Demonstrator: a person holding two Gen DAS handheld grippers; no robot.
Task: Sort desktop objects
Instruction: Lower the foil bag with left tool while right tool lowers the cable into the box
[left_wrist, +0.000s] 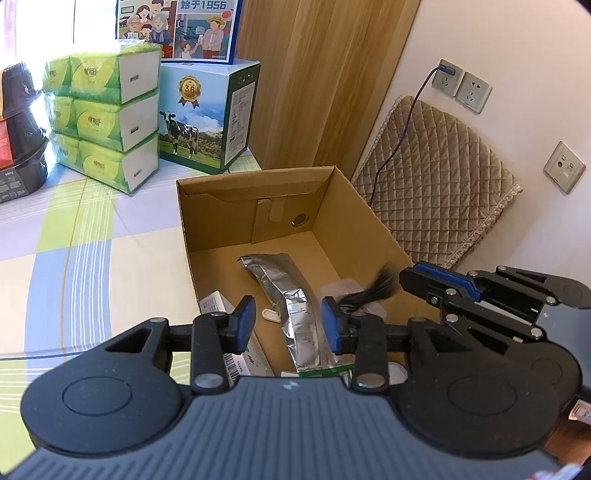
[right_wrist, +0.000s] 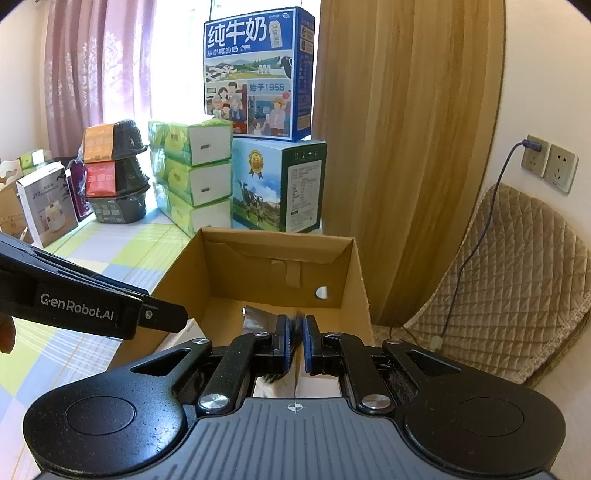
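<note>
Cardboard box (left_wrist: 369, 221) is sitting open on the desk (left_wrist: 92, 258), and in the left wrist view it is already holding several sorted things: a crumpled silver foil pouch (left_wrist: 291, 291) lying lengthwise on the box floor, a small white carton (left_wrist: 214, 301) leaning at the near left wall, and a small white piece just beside the pouch. The left gripper (left_wrist: 288, 325) is hovering over the near end of the box with its jaws standing wide apart and nothing between them. The right gripper (left_wrist: 439, 288) is reaching in from the right over the box rim, carrying a dark bristly tuft (left_wrist: 376, 290), possibly a small brush or hairpiece; motion blur is making it hard to name.

In the right wrist view, the right gripper's (right_wrist: 294, 343) jaws are pressing nearly together on that dark tuft (right_wrist: 293, 332), which is showing only as a thin blurred strip between the blue pads. The box (right_wrist: 354, 280) is lying directly ahead and below, and the left gripper's (right_wrist: 162, 319) black body is crossing in from the left.

Judging by this, the step in hand is dropping the tuft into the box. The next move is calling for the right jaws to part while over the box's open floor, clear of the left gripper.
</note>
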